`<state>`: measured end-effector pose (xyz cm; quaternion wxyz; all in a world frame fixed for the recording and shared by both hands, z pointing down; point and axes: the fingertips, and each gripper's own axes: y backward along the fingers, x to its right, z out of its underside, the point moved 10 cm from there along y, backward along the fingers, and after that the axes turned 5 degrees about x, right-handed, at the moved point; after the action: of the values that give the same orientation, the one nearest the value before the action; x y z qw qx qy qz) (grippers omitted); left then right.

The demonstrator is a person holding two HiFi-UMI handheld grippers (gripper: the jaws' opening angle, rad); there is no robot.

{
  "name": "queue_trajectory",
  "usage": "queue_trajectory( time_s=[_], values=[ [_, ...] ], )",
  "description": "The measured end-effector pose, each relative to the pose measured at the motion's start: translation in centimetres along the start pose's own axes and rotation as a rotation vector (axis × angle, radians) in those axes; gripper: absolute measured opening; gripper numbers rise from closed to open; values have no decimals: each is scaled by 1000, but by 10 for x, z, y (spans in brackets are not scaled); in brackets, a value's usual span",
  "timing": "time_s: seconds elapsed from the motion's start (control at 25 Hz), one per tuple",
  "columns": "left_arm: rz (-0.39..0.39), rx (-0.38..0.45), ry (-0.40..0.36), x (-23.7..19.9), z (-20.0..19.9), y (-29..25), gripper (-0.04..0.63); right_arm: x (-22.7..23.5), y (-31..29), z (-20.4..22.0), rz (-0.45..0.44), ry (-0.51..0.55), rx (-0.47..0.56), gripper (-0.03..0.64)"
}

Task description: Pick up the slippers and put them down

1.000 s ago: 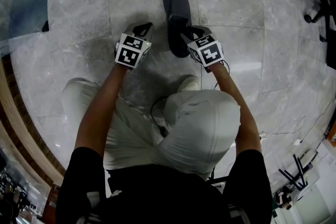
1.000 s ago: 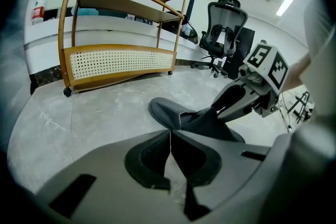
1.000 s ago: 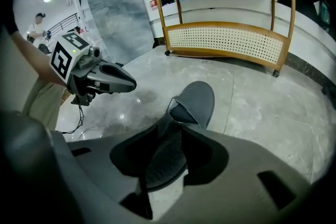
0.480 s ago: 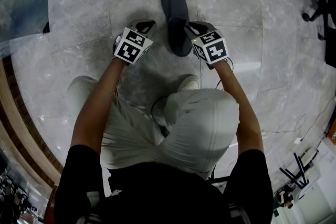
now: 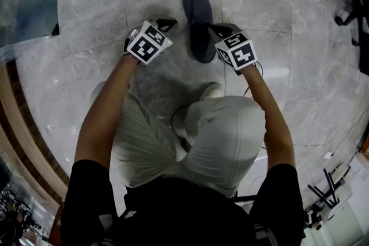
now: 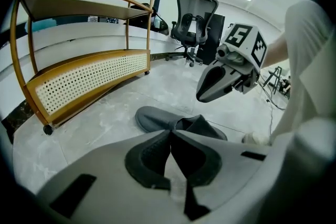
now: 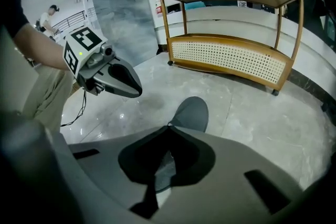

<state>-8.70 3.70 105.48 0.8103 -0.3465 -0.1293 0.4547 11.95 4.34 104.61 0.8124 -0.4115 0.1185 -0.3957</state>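
Observation:
One dark grey slipper lies flat on the marble floor, toe pointing away from me. My right gripper hangs just to its right, above its heel end. Its jaws have just been closing and now stand shut with nothing between them. In the left gripper view that right gripper hovers clear above the slipper. My left gripper is to the slipper's left, apart from it, shut and empty. In the right gripper view the slipper's toe shows beyond the jaw tips, with the left gripper at the left.
A wooden shelf rack with a perforated front stands beyond the slipper. A black office chair and a black stand are further off. My bent knees and a white shoe are close below the grippers. Thin cables lie on the floor at the right.
Both grippers have lifted slightly off the floor. The right jaws, open at the slipper a second ago, have shut. The left gripper has rolled. The slipper stays on the floor.

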Motion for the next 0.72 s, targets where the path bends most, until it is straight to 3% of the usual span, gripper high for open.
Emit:
queue_trajectory(
  time_s=[0.16,0.24,0.4,0.72],
  values=[
    [52,-5,-39,2,-21,-4,8,0,4,-9,-21,12,-12,0],
    [75,22,2,0,-31,-2,8,2,8,-13,-29,16,-19,0],
    [59,79,94,-3,-53,6,8,10,22,-20,-29,50,-34,0],
    [40,76,71,11,-90,30,8,15,58,-57,-50,37,-42,0]
  ],
)
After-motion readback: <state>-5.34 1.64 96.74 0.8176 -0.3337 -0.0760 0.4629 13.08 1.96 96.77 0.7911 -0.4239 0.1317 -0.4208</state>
